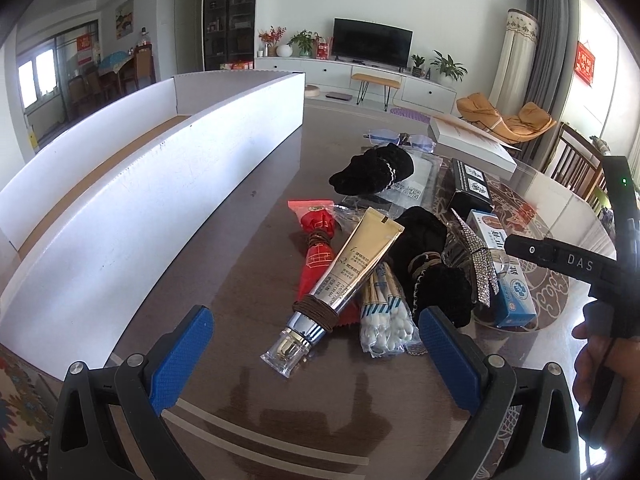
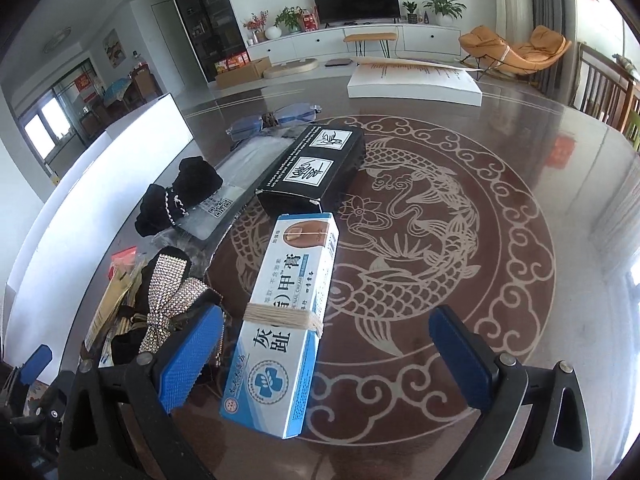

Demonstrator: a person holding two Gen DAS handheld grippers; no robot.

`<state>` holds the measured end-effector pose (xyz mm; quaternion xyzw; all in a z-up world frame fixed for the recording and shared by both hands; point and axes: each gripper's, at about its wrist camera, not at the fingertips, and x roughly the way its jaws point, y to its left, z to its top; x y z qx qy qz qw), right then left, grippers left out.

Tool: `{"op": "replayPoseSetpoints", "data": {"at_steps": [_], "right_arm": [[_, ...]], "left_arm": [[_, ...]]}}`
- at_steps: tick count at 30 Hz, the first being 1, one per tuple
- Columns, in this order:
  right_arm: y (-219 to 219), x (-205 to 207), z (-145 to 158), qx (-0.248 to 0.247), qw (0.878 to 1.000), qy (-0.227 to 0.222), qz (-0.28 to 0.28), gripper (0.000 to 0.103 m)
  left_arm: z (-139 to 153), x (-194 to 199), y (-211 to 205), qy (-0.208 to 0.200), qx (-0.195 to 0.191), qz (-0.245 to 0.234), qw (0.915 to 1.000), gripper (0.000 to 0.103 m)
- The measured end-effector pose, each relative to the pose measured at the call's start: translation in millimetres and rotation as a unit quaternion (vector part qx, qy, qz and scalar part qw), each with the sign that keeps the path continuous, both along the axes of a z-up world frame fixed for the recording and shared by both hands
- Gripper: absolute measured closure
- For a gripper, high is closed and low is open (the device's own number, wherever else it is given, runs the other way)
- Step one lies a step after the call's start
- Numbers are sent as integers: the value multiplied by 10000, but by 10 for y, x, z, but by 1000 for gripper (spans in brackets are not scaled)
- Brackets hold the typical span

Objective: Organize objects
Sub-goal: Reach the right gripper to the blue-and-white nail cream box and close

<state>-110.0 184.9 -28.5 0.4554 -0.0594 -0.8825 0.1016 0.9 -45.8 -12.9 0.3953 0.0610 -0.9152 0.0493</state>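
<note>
Left tool (image 1: 316,358) at bottom of frame, blue pads spread wide, gripping nothing, low over dark bench (image 1: 248,280). Between pads, slightly ahead: gold eye cream tube (image 1: 340,276) with brown hair ties around neck, lying over red packet (image 1: 318,240); cotton swab pack (image 1: 384,312) just right of tube. White cardboard box (image 1: 160,184) filled left of frame. Right tool (image 2: 328,356) also spread, empty; blue-white nail cream box (image 2: 288,312) lay between pads, nearer left one. Black box (image 2: 316,168) above it, centre frame.
</note>
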Motion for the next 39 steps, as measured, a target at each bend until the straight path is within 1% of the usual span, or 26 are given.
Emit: {"op": "replayPoseSetpoints", "data": {"at_steps": [3, 7, 9, 13, 14, 15, 16, 19, 21, 23, 28, 31, 35, 39], "right_arm": [[-59, -145, -29, -178, 9996, -197, 34, 0], [-149, -293, -128, -160, 9985, -514, 88, 2], [-179, -328, -169, -83, 9980, -619, 114, 4], [-224, -309, -144, 233, 9977, -597, 226, 10], [-225, -294, -137, 282, 9976, -579, 260, 13], [-231, -271, -129, 327, 9974, -555, 307, 18], [-243, -259, -125, 454, 9969, -527, 355, 21], [-237, -227, -103, 352, 9965, -543, 522, 31], [-232, -196, -84, 247, 9962, -577, 611, 44], [-238, -189, -83, 166, 9956, -634, 675, 49], [-222, -148, -87, 42, 9940, -695, 840, 49], [-155, -142, -77, -154, 9931, -825, 814, 49], [-39, -239, -61, -378, 9930, -986, 532, 46], [84, -318, 16, -627, 9930, -974, 214, 46]], "left_arm": [[-25, -22, 34, -65, -69, -15, 10000, 0], [-35, -27, 50, -71, -101, -34, 9999, 0], [-30, -21, 46, -56, -86, -46, 9999, 0], [-36, -31, 53, -72, -41, -73, 9999, 0], [-37, -32, 56, -69, -31, -79, 9999, 0], [-35, -32, 57, -65, -19, -87, 9999, 0], [-33, -31, 58, -60, -12, -94, 9999, 0], [-31, -30, 61, -58, -3, -109, 9999, 0], [-33, -31, 64, -63, -3, -114, 9999, 0], [-34, -32, 67, -64, 6, -115, 9999, 0], [-37, -32, 57, -74, 77, -119, 9999, 0], [-45, -35, 52, -85, 114, -123, 9998, 0], [-46, -41, 11, -107, 209, -75, 9997, 0], [-68, -48, -134, -147, 542, 107, 9984, 0]]}}
